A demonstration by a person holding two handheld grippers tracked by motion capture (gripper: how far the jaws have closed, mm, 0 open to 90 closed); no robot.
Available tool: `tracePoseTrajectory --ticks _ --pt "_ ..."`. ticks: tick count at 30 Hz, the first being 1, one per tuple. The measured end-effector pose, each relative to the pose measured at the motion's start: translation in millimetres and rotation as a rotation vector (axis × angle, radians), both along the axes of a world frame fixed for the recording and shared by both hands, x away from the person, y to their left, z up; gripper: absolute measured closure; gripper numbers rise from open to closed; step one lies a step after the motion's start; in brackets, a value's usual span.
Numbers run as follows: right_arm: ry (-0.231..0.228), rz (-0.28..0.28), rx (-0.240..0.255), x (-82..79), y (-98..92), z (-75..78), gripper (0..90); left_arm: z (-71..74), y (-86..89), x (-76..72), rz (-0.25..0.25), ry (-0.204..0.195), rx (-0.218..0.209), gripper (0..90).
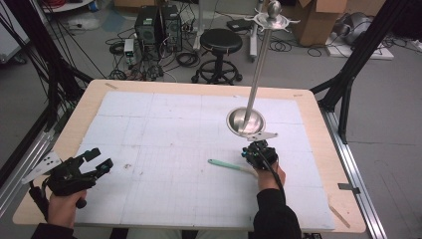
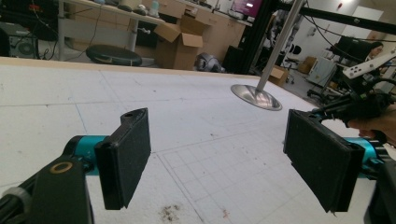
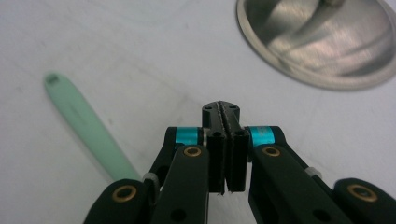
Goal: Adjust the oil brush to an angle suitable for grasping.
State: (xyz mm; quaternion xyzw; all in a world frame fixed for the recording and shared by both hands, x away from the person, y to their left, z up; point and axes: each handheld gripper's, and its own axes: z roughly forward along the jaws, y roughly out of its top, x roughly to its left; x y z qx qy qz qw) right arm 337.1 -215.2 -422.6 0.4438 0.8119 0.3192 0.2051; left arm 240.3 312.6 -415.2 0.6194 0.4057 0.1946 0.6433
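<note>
Worktop (image 1: 199, 99): wooden edge, covered by a white gridded sheet.
Left tool (image 1: 97, 162): held in the left hand (image 1: 63, 206) at the near left corner; jaws spread wide, nothing between them; black pads (image 2: 128, 156) face each other.
Right tool (image 1: 257, 149): held in the right hand (image 1: 271, 175), right of centre; jaws pressed together, holding nothing, tips just short of the stand's base.
Stand (image 1: 259, 69): metal pole rising from a round dished base (image 1: 245, 121), upright, hooks at the top.
Green handle (image 1: 226, 165): pale, flat on the sheet, just left of the right tool; its far end is hidden behind the tool.
Stool (image 1: 220, 42): black, on the floor beyond the worktop.
</note>
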Motion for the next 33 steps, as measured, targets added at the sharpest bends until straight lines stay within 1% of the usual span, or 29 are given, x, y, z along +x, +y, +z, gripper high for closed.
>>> tracePoseTrajectory --ticks 1,3,4,6,7,8,11,14,16,17,21,28,30,32,33 --pt "0.005 0.003 -0.020 -1.9 -2.4 -1.6 89.1 0.0 0.3 -0.2 0.001 0.000 -0.001 23.4" --pt "0.021 0.007 -0.029 -6.2 -8.7 -5.5 89.0 0.0 0.3 -0.4 0.003 0.000 -0.005 23.3" --pt "0.036 0.004 -0.040 -9.4 -12.6 -8.2 89.0 0.1 0.1 -0.6 0.004 0.000 -0.006 23.3" --pt "0.050 0.013 -0.041 -15.7 -19.2 -12.6 89.0 0.2 -0.5 -0.5 0.002 0.000 -0.002 23.4" --pt "0.045 0.012 -0.014 -22.0 -26.1 -14.1 89.1 0.2 -0.8 -0.4 0.000 -0.001 0.001 23.3" --pt "0.045 0.012 -0.014 -22.0 -26.1 -14.1 89.1 0.1 -1.4 -0.5 0.000 0.001 0.001 23.3" --pt "0.054 0.014 0.001 -30.7 -32.9 -14.3 89.1 0.3 -2.6 -0.8 -0.005 0.001 0.007 23.4" --pt "0.051 0.044 -0.025 -41.4 -36.0 -12.9 89.1 0.2 -3.0 -1.1 -0.004 0.001 0.009 23.4" --pt "0.056 0.056 -0.035 -47.5 -36.9 -12.2 89.1 0.1 -2.8 -1.2 -0.002 0.002 0.007 23.4" --pt "0.058 0.071 -0.038 -51.5 -37.4 -11.8 89.0 0.1 -2.6 -1.4 -0.001 0.002 0.007 23.4" --pt "0.063 0.087 -0.064 -63.6 -38.3 -10.4 89.1 0.2 -3.3 -1.7 0.000 0.003 0.005 23.4" --pt "0.078 0.102 -0.060 -78.4 -44.1 -9.3 89.1 0.3 -3.9 -1.9 0.000 0.002 0.005 23.4" --pt "0.089 0.103 -0.049 -82.8 -45.5 -9.1 89.0 0.3 -3.9 -2.0 0.001 0.002 0.004 23.4" --pt "0.087 0.110 -0.024 -87.0 -47.2 -8.0 89.0 0.4 -4.2 -1.9 -0.002 0.001 0.004 23.4" --pt "0.074 0.112 0.000 -89.2 -48.8 -6.6 89.0 0.7 -4.5 -2.2 -0.005 0.001 0.006 23.4"
